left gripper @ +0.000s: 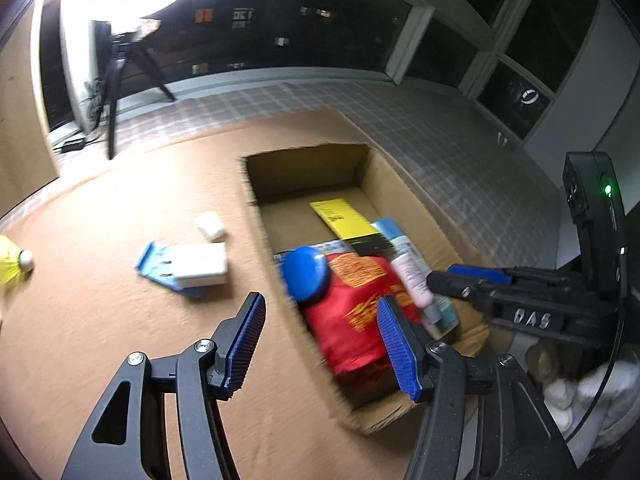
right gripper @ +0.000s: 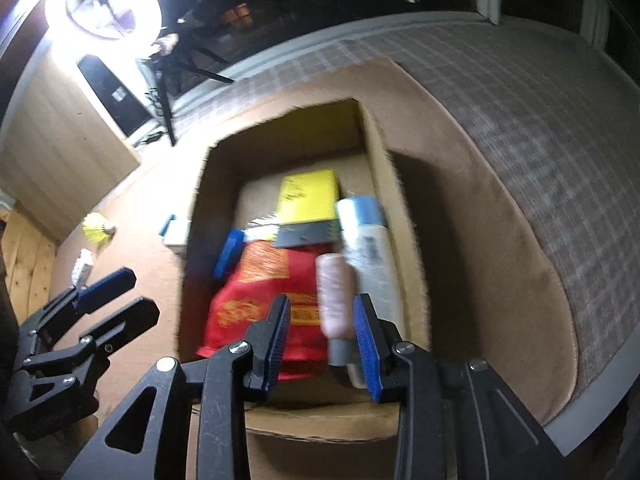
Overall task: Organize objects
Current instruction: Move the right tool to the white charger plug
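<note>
An open cardboard box (left gripper: pixel 408 196) (right gripper: pixel 200 216) sits on the brown mat. Inside lie a red packet (left gripper: pixel 352 312) (right gripper: pixel 256 300), a blue round lid (left gripper: pixel 306 276) (right gripper: pixel 229 252), a yellow card (left gripper: pixel 344 218) (right gripper: pixel 308 196), a white tube with a blue cap (right gripper: pixel 368 248) (left gripper: pixel 394 236) and a pink bottle (left gripper: pixel 412 280) (right gripper: pixel 336 296). My right gripper (right gripper: pixel 322 340) is open just above the box, its fingers either side of the pink bottle without gripping it; it also shows in the left wrist view (left gripper: pixel 452 280). My left gripper (left gripper: pixel 320 344) is open and empty over the box's left wall; it also shows in the right wrist view (right gripper: pixel 120 296).
On the mat left of the box lie a white block on a blue card (left gripper: pixel 192 266), a small white piece (left gripper: pixel 210 225) and a yellow shuttlecock (left gripper: pixel 14 264) (right gripper: pixel 96 230). A ring light on a tripod (left gripper: pixel 120 64) stands behind. Checked cloth (right gripper: pixel 540 152) lies to the right.
</note>
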